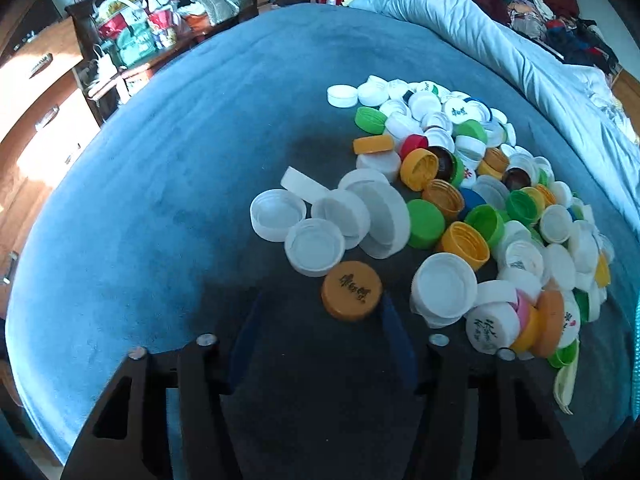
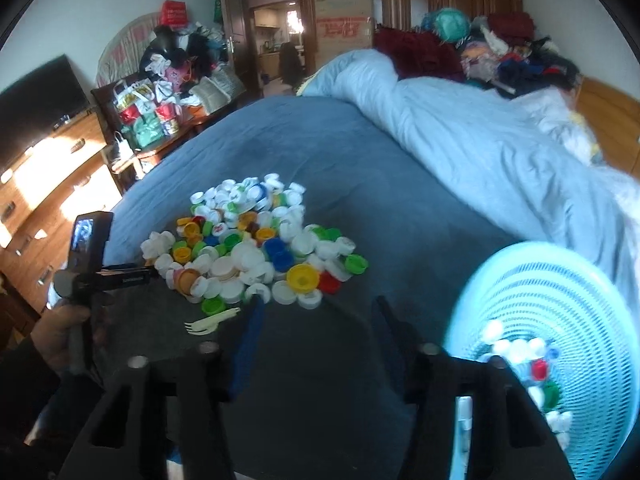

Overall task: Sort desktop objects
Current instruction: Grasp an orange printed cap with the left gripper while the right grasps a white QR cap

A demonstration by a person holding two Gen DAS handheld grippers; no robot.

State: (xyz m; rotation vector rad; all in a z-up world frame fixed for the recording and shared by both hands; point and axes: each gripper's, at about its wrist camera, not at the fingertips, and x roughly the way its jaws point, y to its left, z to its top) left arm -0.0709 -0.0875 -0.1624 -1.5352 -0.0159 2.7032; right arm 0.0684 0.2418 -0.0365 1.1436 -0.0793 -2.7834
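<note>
Your left gripper [image 1: 320, 316] points down at the near edge of the bottle cap pile [image 1: 460, 200] on the blue bedspread [image 1: 160, 180]. Jaws apart, an orange cap [image 1: 351, 290] with black lettering sits at the tips, nearer the right finger; can't tell if the pads press it. Your right gripper [image 2: 320, 312] hangs over bare bedspread just short of the pile, jaws apart, nothing between them. A cream plastic fork [image 2: 212, 322] lies by its left finger. A light blue mesh basket [image 2: 560, 300] at right already has some caps inside.
</note>
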